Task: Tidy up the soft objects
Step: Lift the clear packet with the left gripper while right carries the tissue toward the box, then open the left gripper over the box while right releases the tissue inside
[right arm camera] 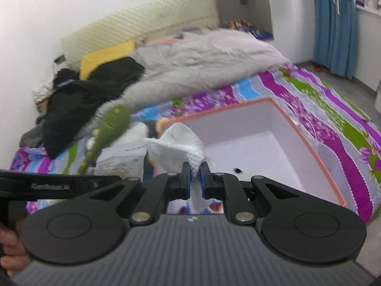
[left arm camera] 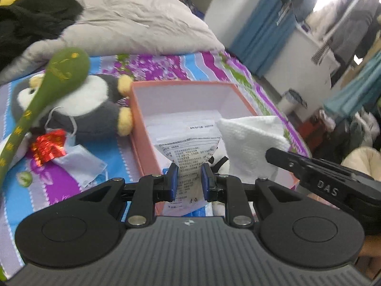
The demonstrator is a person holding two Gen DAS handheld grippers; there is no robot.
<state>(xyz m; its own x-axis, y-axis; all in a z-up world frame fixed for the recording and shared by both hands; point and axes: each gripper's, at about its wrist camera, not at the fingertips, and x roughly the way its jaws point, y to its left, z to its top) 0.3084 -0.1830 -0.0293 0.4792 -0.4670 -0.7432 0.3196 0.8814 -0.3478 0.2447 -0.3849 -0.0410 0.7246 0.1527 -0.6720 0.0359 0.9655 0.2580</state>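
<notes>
My left gripper [left arm camera: 189, 178] is shut on a white printed packet [left arm camera: 185, 143], which it holds over the near end of an orange box [left arm camera: 142, 147] with a white inside. My right gripper [right arm camera: 195, 176] is shut on a white knitted cloth [right arm camera: 176, 145] above the same box [right arm camera: 307, 143]. In the left wrist view the cloth [left arm camera: 250, 138] hangs at the right, beside the packet. A green plush with yellow marks [left arm camera: 64, 71] sticks up over a grey and white penguin plush [left arm camera: 90, 104] left of the box.
A face mask [left arm camera: 81, 164] and a red foil piece [left arm camera: 48, 146] lie by the penguin on the patterned bedsheet [right arm camera: 333, 109]. A grey quilt [right arm camera: 202, 54] and black clothes [right arm camera: 78, 100] are heaped behind. A small dark object [right arm camera: 237, 170] lies inside the box.
</notes>
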